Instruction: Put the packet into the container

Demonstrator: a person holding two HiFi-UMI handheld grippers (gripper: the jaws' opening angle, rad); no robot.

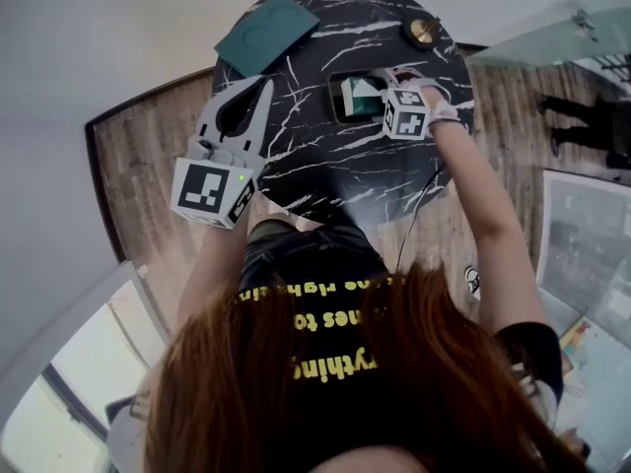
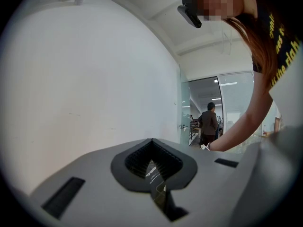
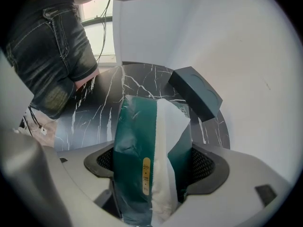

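Observation:
A dark green and white packet (image 3: 135, 126) stands between the jaws of my right gripper (image 3: 154, 162), which is shut on it. In the head view that gripper (image 1: 383, 93) holds the packet (image 1: 359, 93) over a black open container (image 1: 335, 99) on the far right part of the round black marble table (image 1: 325, 170). I cannot tell whether the packet touches the container's floor. My left gripper (image 1: 264, 89) hangs over the table's left edge, shut and holding nothing. In its own view the left gripper (image 2: 158, 193) shows only a thin slit between its jaws.
A dark green lid (image 1: 264, 33) lies at the table's far left edge, and the lid (image 3: 196, 91) also shows past the packet. A small brass round object (image 1: 424, 31) sits at the far right rim. A cable (image 1: 419, 205) hangs off the table's near right side. Wooden floor surrounds the table.

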